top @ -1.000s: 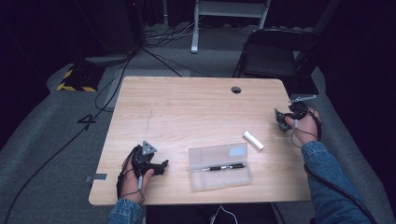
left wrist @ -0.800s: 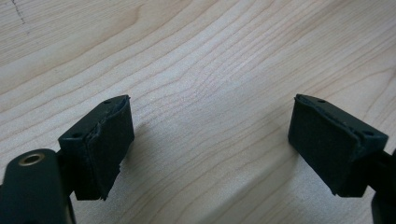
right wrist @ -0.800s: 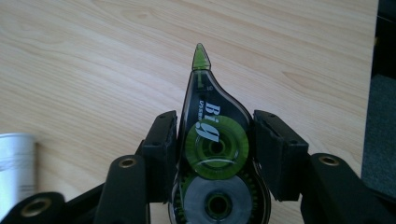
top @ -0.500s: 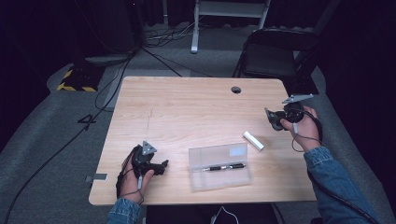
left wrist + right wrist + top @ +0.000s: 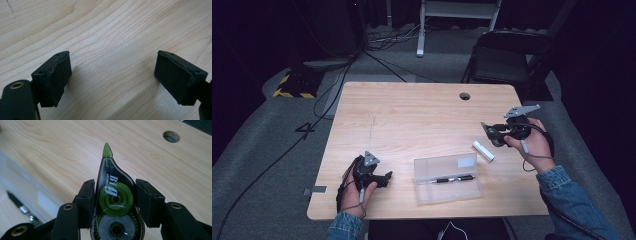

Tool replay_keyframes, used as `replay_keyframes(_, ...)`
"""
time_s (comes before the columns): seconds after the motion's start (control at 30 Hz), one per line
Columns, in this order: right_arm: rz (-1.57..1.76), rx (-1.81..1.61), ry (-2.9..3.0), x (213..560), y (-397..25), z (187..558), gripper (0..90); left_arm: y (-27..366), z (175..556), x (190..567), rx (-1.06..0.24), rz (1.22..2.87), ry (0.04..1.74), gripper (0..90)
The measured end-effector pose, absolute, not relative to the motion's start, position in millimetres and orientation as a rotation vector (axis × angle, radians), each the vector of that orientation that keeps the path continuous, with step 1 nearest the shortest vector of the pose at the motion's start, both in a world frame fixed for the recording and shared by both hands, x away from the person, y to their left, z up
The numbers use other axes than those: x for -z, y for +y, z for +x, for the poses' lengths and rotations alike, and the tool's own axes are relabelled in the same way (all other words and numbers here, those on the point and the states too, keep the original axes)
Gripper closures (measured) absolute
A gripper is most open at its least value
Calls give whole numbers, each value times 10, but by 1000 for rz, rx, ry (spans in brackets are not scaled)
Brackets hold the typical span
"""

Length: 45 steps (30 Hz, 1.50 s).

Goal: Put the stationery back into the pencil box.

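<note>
So far we have the correction tape dispenser (image 5: 112,202) clamped between the jaws of our right gripper (image 5: 492,134), held above the right side of the wooden table (image 5: 412,115), clear of the surface. Judging by how things lie, the work looks like gathering stationery into the clear plastic pencil case (image 5: 447,177) near the front edge: a black pen (image 5: 454,178) already lies inside it, so that part seems done. What is left, as we read it, is to carry the dispenser over to the case and set it in, and perhaps to deal with the small white cylinder (image 5: 483,150), maybe an eraser or a cap, which lies on the table between the case and our right hand (image 5: 534,145).

Our left gripper (image 5: 384,177) rests low on the table at the front left, well apart from the case; its jaws stand wide apart with nothing but bare wood grain between them.

The dispenser itself is a teardrop-shaped shell of dark, see-through plastic, with a bright green toothed wheel at its middle and a grey reel below it. White lettering runs along the body, and a green pointed tip faces away from the gripper toward the far side of the table. The pads grip it on its two flat-edged sides, squarely at the green wheel.
</note>
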State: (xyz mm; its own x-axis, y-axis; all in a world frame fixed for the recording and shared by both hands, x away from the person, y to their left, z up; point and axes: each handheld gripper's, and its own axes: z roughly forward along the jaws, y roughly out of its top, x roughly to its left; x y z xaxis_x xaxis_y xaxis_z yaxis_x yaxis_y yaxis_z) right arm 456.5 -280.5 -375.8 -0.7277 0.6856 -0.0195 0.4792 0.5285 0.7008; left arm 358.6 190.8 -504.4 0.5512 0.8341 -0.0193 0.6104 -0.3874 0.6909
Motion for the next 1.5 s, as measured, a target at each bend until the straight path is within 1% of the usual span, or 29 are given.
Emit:
replay_keyframes(0.3, 818, -1033, 2574, 3684, -2532, 4333, 521, 1908, 3585, 5044, -440, 2131, 1157, 147)
replay_keyframes(0.5, 633, -1004, 2677, 3711, -2352, 4204, 521, 1908, 3586, 5045, -440, 2130, 1156, 147)
replay_keyframes(0.9, 530, -1014, 2747, 3756, -2166, 4029, 521, 1908, 3585, 5044, -440, 2131, 1157, 147)
replay_keyframes(1.2, 459, -994, 2831, 3908, -2020, 3915, 520, 1908, 3585, 5044, -440, 2131, 1157, 147)
replay_keyframes(1.5, 408, -989, 2889, 4085, -1964, 3874, 520, 1908, 3585, 5044, -440, 2131, 1157, 147)
